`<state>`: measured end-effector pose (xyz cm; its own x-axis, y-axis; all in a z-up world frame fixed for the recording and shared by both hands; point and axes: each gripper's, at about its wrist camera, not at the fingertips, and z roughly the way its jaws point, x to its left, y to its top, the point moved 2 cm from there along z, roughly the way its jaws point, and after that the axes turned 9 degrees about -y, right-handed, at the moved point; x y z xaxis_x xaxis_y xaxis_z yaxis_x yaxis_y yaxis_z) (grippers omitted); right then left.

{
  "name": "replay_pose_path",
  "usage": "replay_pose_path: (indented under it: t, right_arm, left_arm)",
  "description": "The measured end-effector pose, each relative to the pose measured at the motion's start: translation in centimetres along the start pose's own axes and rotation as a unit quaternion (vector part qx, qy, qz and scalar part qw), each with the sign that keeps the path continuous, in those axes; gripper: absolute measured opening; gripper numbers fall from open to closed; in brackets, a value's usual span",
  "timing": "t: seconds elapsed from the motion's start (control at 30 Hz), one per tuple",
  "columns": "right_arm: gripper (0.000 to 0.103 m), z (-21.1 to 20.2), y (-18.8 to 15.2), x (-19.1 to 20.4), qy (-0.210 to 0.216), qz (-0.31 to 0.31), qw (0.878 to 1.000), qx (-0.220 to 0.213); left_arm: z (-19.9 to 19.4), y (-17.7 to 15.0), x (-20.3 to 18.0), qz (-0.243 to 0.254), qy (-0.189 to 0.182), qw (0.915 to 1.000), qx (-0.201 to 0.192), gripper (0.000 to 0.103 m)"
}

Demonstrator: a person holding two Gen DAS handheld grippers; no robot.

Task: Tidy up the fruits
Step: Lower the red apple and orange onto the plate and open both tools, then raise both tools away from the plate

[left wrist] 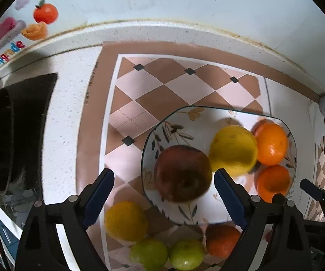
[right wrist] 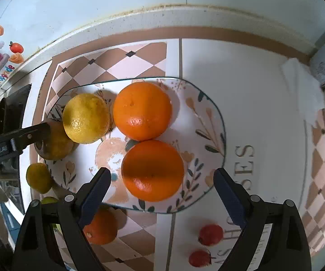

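Note:
A floral plate sits on the counter. In the left wrist view it holds a dark red apple, a yellow lemon and two oranges. My left gripper is open, with the apple between its fingers but apart from both pads. In the right wrist view my right gripper is open above the near orange; the far orange and lemon lie behind. The left gripper's finger crosses the apple there.
Off the plate lie a yellow fruit, two green fruits, an orange and two small red fruits. A dark stove stands left. The wall runs behind.

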<state>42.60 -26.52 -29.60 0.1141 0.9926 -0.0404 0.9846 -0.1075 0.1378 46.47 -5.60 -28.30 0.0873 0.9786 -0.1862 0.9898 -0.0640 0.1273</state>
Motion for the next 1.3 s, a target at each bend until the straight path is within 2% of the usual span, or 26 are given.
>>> replay_pose_path:
  t: [0.4,0.83,1.1,1.3]
  right_arm:
    - [0.094,-6.1,-3.7,0.2,-0.016,0.008,0.999,-0.05]
    - [0.094,-13.8,-9.4,-0.6,-0.018,0.031,0.993,-0.112]
    - [0.094,-18.5,-13.4,-0.7,-0.024,0.04,0.987,-0.152]
    - [0.094,-21.7,-15.9,-0.7,-0.019,0.05,0.982,-0.181]
  left_arm:
    - [-6.5,-7.4,-2.7,0.04,-0.003,0.9967,-0.071,0.091]
    - [-11.7,-12.8,-3.7,0.064,-0.015,0.9899,-0.125,0.09]
    - [-15.5,-15.5,-3.9,0.073,-0.016,0.9826,-0.17,0.09]
    - [-18.7,-17.6,-4.0,0.081,-0.009,0.9734,-0.214,0.09]
